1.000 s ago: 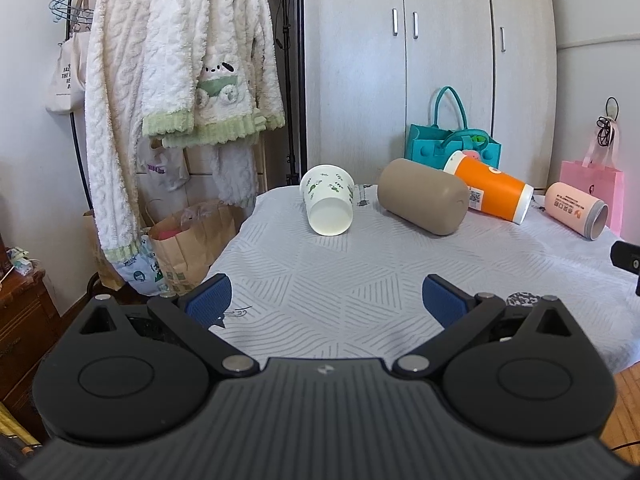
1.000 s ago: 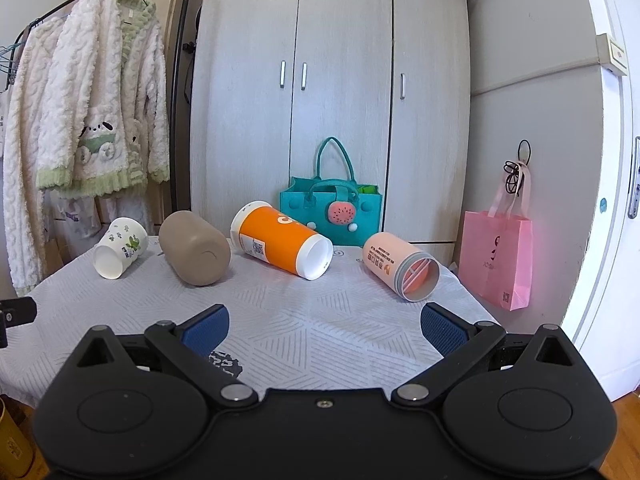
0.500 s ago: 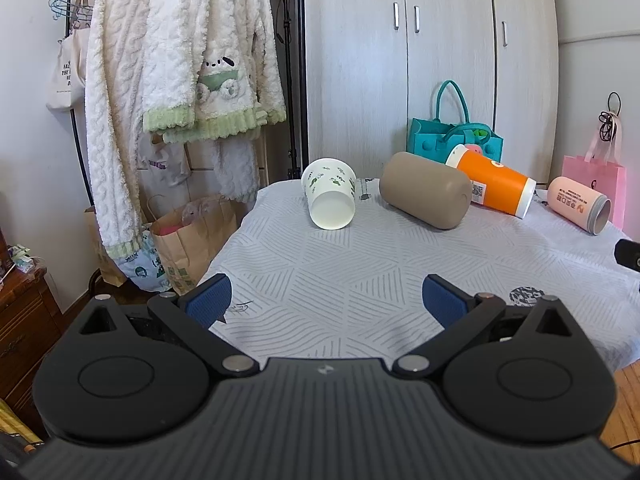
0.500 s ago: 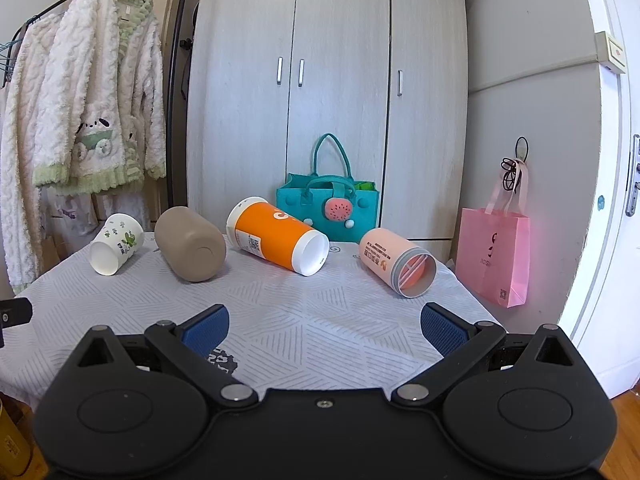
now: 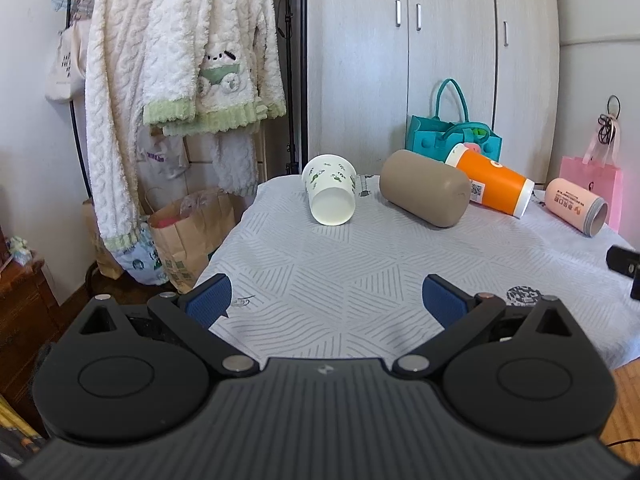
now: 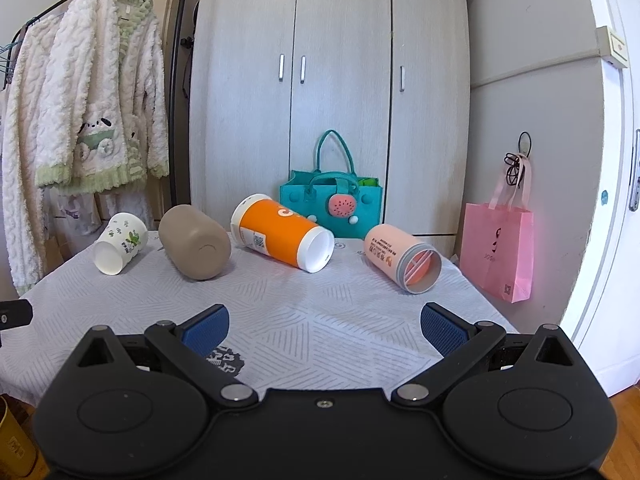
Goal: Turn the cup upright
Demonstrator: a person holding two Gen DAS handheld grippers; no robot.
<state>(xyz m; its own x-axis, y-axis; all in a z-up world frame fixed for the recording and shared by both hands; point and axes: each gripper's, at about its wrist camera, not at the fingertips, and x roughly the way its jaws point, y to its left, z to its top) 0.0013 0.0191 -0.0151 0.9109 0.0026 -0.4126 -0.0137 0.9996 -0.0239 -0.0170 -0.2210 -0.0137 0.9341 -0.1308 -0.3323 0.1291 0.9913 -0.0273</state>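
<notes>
Four cups (image 6: 120,249) lie in a row across the table (image 6: 320,320).

The left matte black plastic two-finger gripper (image 5: 326,300) is built with a ribbed central housing, two round discs, silver pivot screws and blue textured fingertip pads (image 5: 208,298). The same parts are seen on the right matte black plastic two-finger gripper (image 6: 325,326), with a smooth housing.

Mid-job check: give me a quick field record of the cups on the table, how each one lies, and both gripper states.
surface: table with patterned white cloth
white leaf-print paper cup: on its side, far left
tan cup: on its side
orange cup: on its side
pink cup: on its side, far right
upright cups: none
left gripper: open, holding nothing
right gripper: open, holding nothing
</notes>
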